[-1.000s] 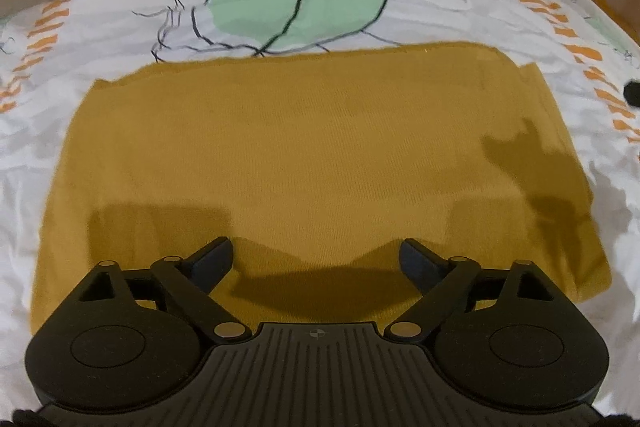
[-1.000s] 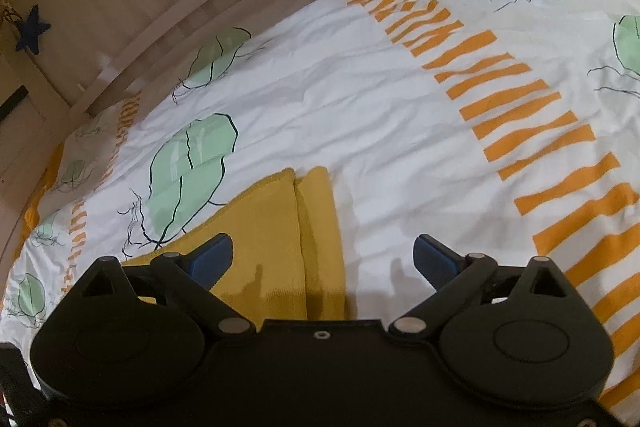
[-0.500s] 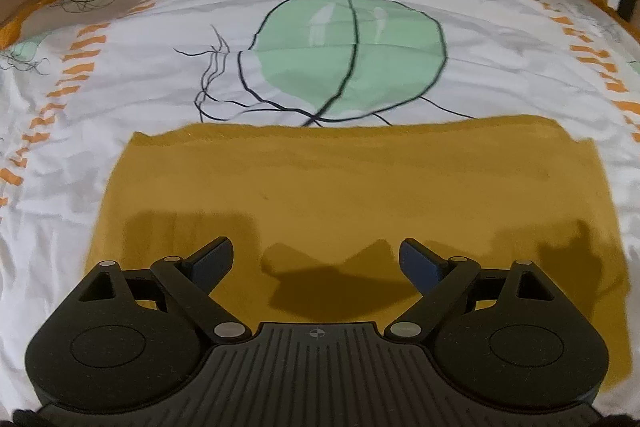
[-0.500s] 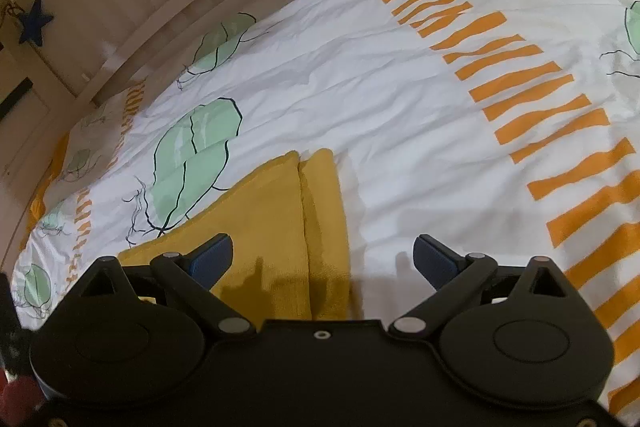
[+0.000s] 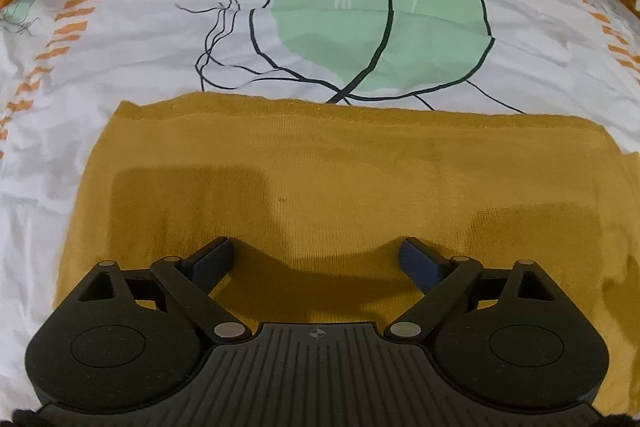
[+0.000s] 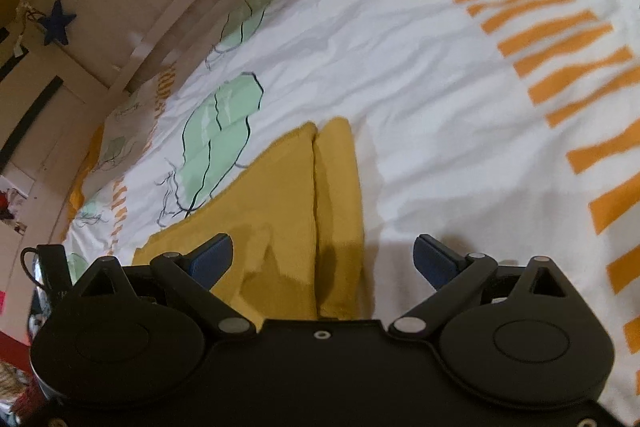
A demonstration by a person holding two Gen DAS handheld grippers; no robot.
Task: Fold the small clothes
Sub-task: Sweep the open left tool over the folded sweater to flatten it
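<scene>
While 1 mustard garment (image 5: 320,179) lies flat, 2 grippers' fingers (image 5: 212,261) spread, empty.

Mustard-yellow knit garment (image 5: 320,187) lies flat on the bedsheet — apparently folded, right edge doubled.

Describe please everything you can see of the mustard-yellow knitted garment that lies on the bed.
The mustard-yellow knitted garment lies flat on the white printed bed sheet, folded into a wide, rough rectangle. The fabric looks like a fine, soft knit with a stitched hem along its far edge. In the right wrist view a narrow strip lies alongside the main panel, parted by a seam or fold line. Both grippers, left and right, are open over it and grip nothing; their shadows fall on it.
</scene>
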